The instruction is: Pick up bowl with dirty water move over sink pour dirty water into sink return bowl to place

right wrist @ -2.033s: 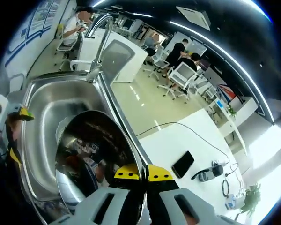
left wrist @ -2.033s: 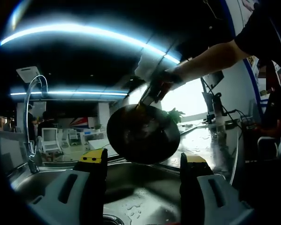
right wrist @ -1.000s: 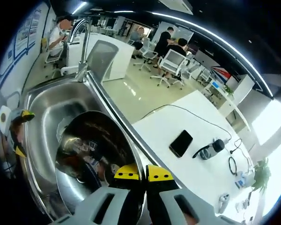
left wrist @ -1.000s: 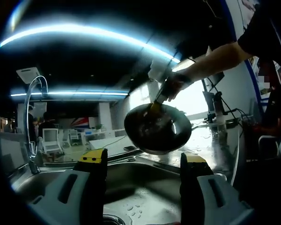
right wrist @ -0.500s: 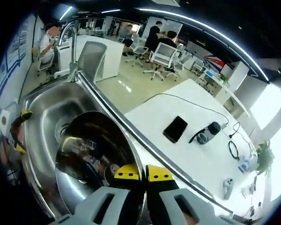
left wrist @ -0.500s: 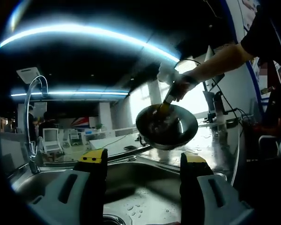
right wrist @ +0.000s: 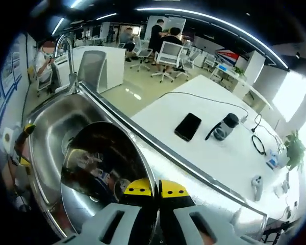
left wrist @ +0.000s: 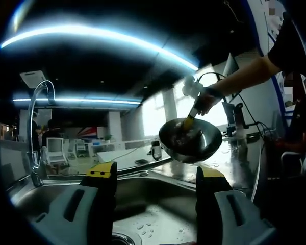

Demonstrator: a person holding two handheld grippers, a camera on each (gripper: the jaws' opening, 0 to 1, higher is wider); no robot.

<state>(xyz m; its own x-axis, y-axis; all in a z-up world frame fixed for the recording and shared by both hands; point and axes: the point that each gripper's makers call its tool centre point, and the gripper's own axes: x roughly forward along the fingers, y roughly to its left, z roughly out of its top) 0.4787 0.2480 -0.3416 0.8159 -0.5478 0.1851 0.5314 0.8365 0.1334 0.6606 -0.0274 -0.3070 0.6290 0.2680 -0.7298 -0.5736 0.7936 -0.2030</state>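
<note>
Right gripper view: the right gripper [right wrist: 156, 193] pinches the bowl [right wrist: 104, 176] rim while the left gripper [left wrist: 155, 176] idles with jaws apart over the sink [left wrist: 158, 204]; I'd keep the bowl level going back to the counter [right wrist: 214, 196].

In the left gripper view the left gripper [left wrist: 155, 186] rises from the bottom edge, jaws wide apart. At upper right a bare forearm [left wrist: 242, 74] reaches leftward. In the right gripper view the right gripper [right wrist: 151, 190] sits bottom centre, jaws pressed together
</note>
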